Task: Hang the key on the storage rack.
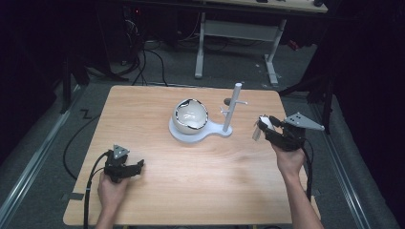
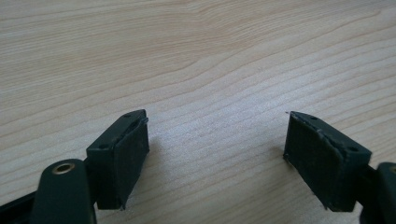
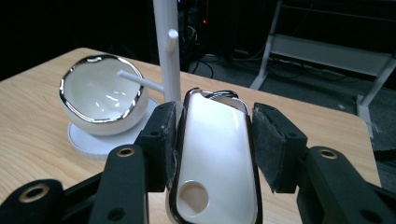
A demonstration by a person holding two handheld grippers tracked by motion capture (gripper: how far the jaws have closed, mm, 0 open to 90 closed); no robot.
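My right gripper (image 3: 215, 140) is shut on a flat white tag with a chrome rim and a metal ring at its top (image 3: 212, 158), held upright. In the high view this gripper (image 1: 267, 128) hovers right of the white stand's post (image 1: 229, 112), tag (image 1: 262, 125) pointing toward it. The post (image 3: 167, 56) has short pegs and rises just behind the tag. A white egg-shaped bowl with a chrome rim (image 1: 190, 116) sits on the stand's round base (image 1: 177, 133). My left gripper (image 2: 217, 154) is open over bare wood, resting at the table's front left (image 1: 128, 168).
The wooden table (image 1: 191, 181) stands on a grey floor. A white-legged desk frame (image 1: 239, 33) and cables lie beyond the far edge. A metal rail runs along the floor at the right.
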